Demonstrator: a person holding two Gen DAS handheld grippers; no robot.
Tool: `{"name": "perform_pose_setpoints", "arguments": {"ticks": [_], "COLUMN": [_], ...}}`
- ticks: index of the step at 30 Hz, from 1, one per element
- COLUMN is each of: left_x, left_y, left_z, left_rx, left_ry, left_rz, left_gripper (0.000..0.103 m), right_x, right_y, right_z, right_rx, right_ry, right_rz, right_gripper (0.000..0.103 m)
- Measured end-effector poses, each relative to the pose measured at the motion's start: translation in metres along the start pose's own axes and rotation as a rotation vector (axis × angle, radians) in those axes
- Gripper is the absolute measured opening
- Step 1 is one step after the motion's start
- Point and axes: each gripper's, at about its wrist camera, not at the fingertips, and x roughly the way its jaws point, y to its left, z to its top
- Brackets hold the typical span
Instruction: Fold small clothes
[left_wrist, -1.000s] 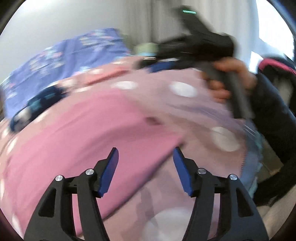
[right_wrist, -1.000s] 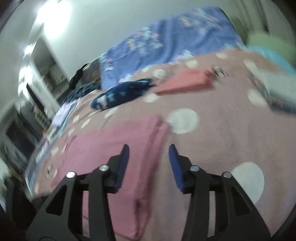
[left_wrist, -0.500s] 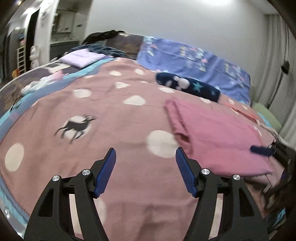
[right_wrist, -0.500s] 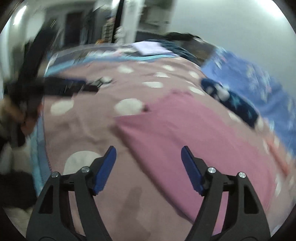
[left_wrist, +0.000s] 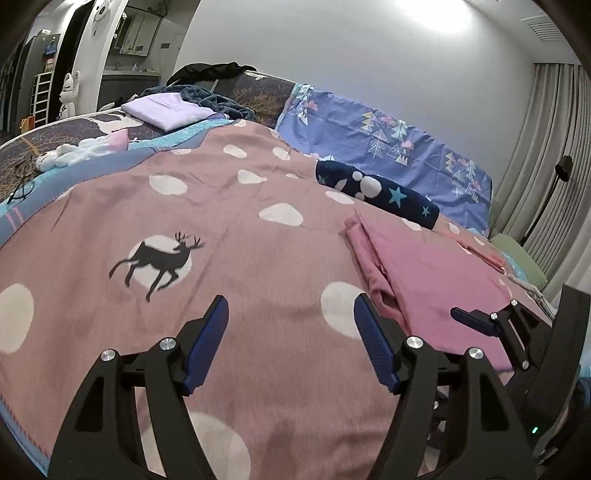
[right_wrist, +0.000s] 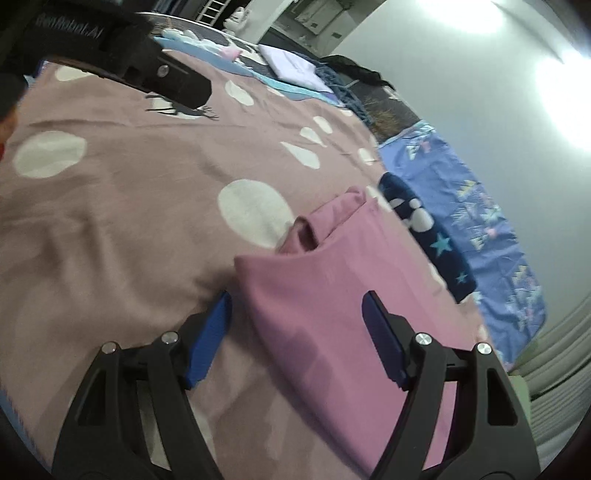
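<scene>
Pink cloth (right_wrist: 343, 295) on the bedspread (right_wrist: 129, 206): we're seeing its near corner lying between the spread right gripper (right_wrist: 297, 332), while the spread, empty left gripper (left_wrist: 291, 339) is hovering off to its left.

Two grippers (left_wrist: 291, 345) (right_wrist: 297, 339) are seen, one pink garment (left_wrist: 436, 273), one navy roll (left_wrist: 376, 192), one lilac pile (left_wrist: 166, 110), one blanket (left_wrist: 221, 229).

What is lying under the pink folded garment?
The pink folded garment lies on the polka-dot blanket, near the navy star-print item. Whatever sits directly beneath it is covered.
</scene>
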Motion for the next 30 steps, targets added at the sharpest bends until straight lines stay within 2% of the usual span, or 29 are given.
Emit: {"name": "perform_pose_setpoints", "arguments": {"ticks": [3,4,6,7,8,10,12,14,17,20,22,23,27,28,29,30], "left_x": [0.010,0.013,0.019,0.022,0.023,0.027,0.036,0.048,0.077,0.123,0.160,0.175,0.212,0.219,0.225,0.233], "left_y": [0.001,0.002,0.002,0.002,0.002,0.003,0.004,0.005,0.003,-0.003,-0.008,-0.012,-0.029,-0.033,-0.035,-0.036], "left_z": [0.003,0.004,0.004,0.006,0.006,0.011,0.017,0.023,0.035,0.045,0.049,0.051,0.069,0.073,0.078,0.083], "left_rx": [-0.005,-0.009,-0.018,-0.020,-0.020,-0.010,-0.009,-0.029,-0.066,-0.132,-0.221,-0.246,-0.248,-0.253,-0.260,-0.276], "left_ry": [0.010,0.014,0.026,0.030,0.031,0.033,0.052,0.084,0.151,0.267,0.355,0.377,0.391,0.390,0.383,0.388], "left_rz": [-0.013,-0.019,-0.037,-0.044,-0.047,-0.058,-0.077,-0.131,-0.254,-0.389,-0.496,-0.527,-0.555,-0.547,-0.531,-0.514], "left_gripper": [0.071,0.071,0.071,0.071,0.071,0.071,0.071,0.071,0.073,0.074,0.074,0.074,0.073,0.068,0.033,0.005], "right_x": [0.009,0.012,0.019,0.021,0.021,0.000,-0.007,-0.002,0.006,0.002,0.003,0.004,0.006,0.006,0.006,0.005], "right_y": [0.003,0.004,0.007,0.008,0.007,-0.013,-0.035,-0.047,-0.046,-0.037,-0.036,-0.036,-0.034,-0.033,-0.032,-0.031], "right_z": [0.008,0.009,0.012,0.012,0.013,0.013,0.011,0.008,0.006,0.008,0.008,0.008,0.009,0.010,0.010,0.010], "right_rx": [0.016,0.018,0.010,0.005,0.013,0.115,0.213,0.264,0.263,0.239,0.242,0.248,0.253,0.250,0.249,0.253], "right_ry": [0.012,0.016,0.028,0.032,0.022,-0.091,-0.127,-0.117,-0.094,-0.098,-0.095,-0.091,-0.072,-0.068,-0.067,-0.068], "right_rz": [-0.041,-0.045,-0.035,-0.020,-0.009,0.056,0.085,0.116,0.144,0.132,0.131,0.136,0.148,0.148,0.150,0.159], "right_gripper": [0.070,0.063,0.035,0.004,0.005,0.005,0.005,0.005,0.005,0.005,0.005,0.005,0.005,0.005,0.005,0.005]}}
